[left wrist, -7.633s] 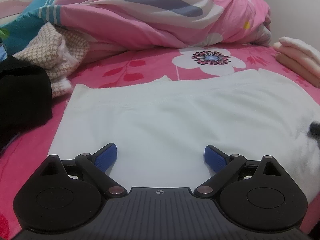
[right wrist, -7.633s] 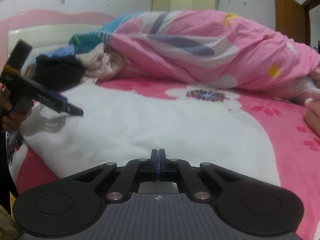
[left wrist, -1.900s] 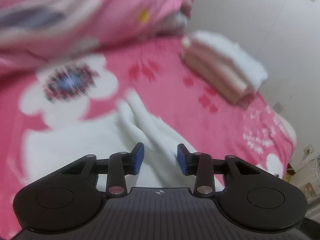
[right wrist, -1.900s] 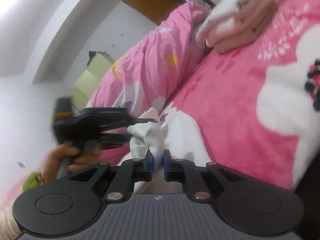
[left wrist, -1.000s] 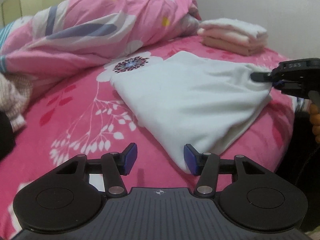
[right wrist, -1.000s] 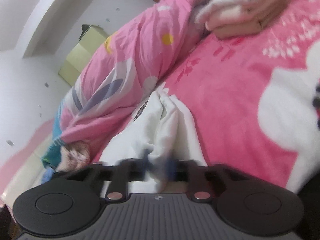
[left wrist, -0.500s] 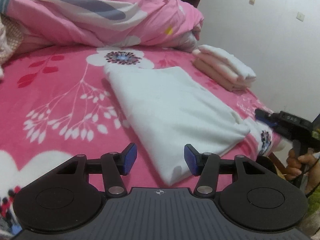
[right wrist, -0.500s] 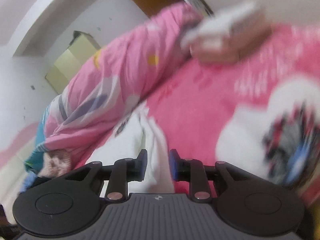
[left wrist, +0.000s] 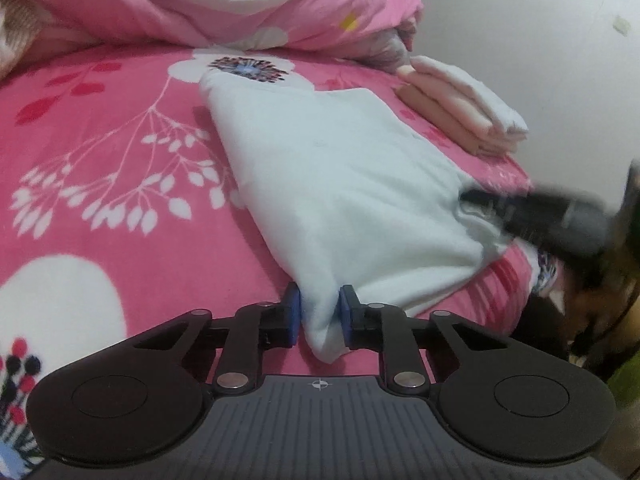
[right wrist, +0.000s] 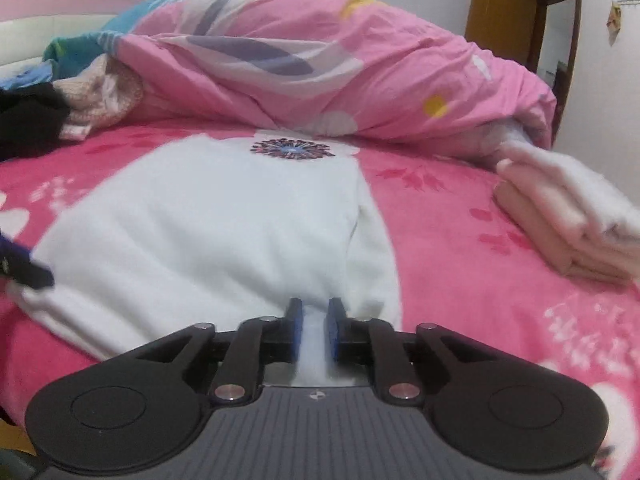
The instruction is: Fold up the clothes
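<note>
Half-folded white garment [left wrist: 340, 184] flat on pink bed [left wrist: 100, 152], near folded stack [left wrist: 460, 104]. L gripper [left wrist: 319, 314] closing on near corner, R gripper [right wrist: 313, 330] closing on other corner w/ cloth between pads; prob paired grips to lift edge evenly for next fold

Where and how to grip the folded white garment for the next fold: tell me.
Probably by its two near corners, from the bed's near edge. The white garment lies as a long strip running away toward the quilt. The left gripper and right gripper are closing with those corners between their jaws.
</note>
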A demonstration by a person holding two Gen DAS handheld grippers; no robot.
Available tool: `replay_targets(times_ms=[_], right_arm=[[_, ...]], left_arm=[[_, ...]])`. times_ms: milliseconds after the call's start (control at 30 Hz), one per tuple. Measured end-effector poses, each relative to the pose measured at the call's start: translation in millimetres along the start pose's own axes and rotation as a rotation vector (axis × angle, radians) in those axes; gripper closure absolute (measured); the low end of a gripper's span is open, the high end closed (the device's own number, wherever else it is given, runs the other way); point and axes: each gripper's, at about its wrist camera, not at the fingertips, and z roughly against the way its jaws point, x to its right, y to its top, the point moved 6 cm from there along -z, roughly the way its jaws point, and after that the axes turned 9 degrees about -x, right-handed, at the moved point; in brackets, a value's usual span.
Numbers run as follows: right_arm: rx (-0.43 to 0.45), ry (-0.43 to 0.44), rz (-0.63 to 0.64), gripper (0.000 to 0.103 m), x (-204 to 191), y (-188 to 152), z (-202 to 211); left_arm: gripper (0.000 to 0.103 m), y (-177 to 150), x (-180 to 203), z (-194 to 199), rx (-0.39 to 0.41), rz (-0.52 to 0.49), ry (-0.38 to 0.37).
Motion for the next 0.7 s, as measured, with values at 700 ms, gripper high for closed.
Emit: replay_targets(times_ms=[700], right_arm=[[-0.255,0.062,-0.094,0.096,37.8,96.6,-148.6]], left_arm=[[0.084,-6.3,-3.4,-0.1,0.021,0.000,-0.039]])
